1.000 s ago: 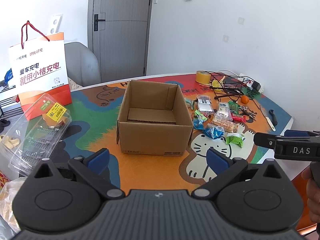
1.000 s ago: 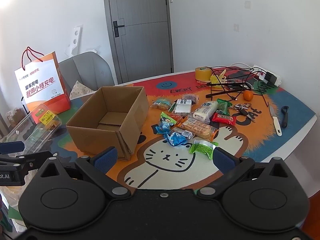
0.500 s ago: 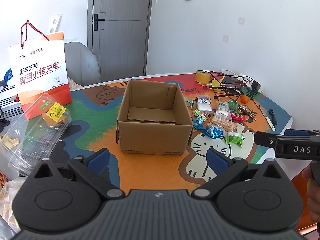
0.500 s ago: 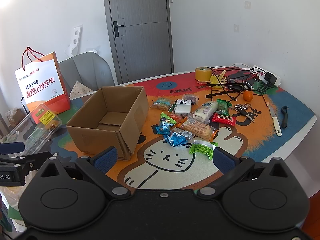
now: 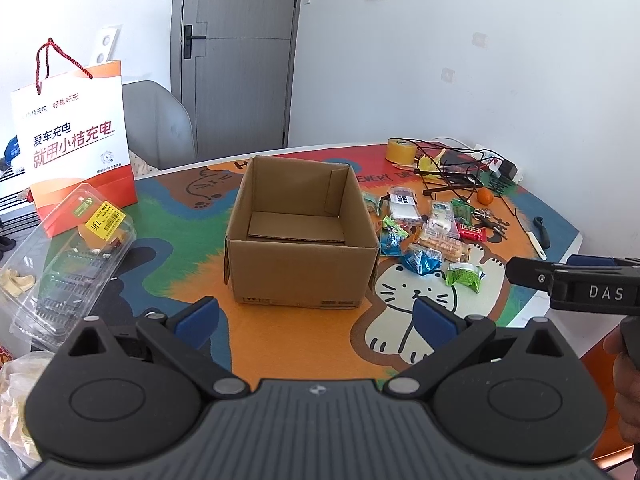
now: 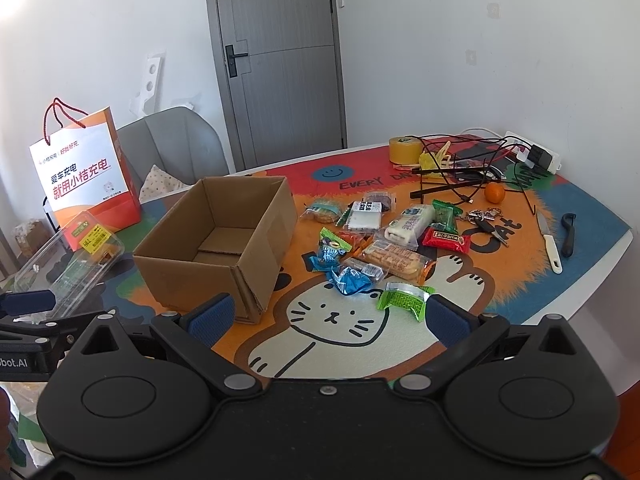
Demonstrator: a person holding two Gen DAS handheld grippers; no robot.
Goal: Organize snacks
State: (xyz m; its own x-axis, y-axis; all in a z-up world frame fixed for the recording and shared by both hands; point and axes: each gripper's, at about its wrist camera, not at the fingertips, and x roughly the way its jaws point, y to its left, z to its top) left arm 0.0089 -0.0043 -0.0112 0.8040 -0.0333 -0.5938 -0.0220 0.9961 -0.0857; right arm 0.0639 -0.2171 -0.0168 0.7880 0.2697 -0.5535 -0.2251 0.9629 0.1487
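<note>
Left gripper [image 5: 316,314]: fingers spread wide with nothing between them, held back from the table edge; the cardboard box [image 5: 302,236] sits straight ahead of the gap, probably so this hand can steady it if it slides.
Right gripper [image 6: 328,314]: jaws apart and empty too, hovering off the near edge; the green snack packet [image 6: 404,300] lies just ahead of the right fingertip [image 6: 446,320], nearest of all and the likeliest first pick.
Cardboard box: flaps folded down, mouth up, nothing inside but its own bottom flaps; in the right view it stands ahead and left of the fingers, close to the pile, which keeps each carry short.
Snack pile: loose packets scattered ahead of the right fingers, between box and clutter: blue wrapped candy [image 6: 352,280], long biscuit pack [image 6: 394,260], red packet [image 6: 446,238], white bar [image 6: 410,222]. None is in the box yet.
Not snacks: tangerine [image 6: 495,193], keys [image 6: 486,220], knife [image 6: 550,240] and tape roll [image 6: 404,149] lie beyond the pile, far right of the fingers; they look like things to leave alone.
Progress: by my reckoning the sorting has not begun.
</note>
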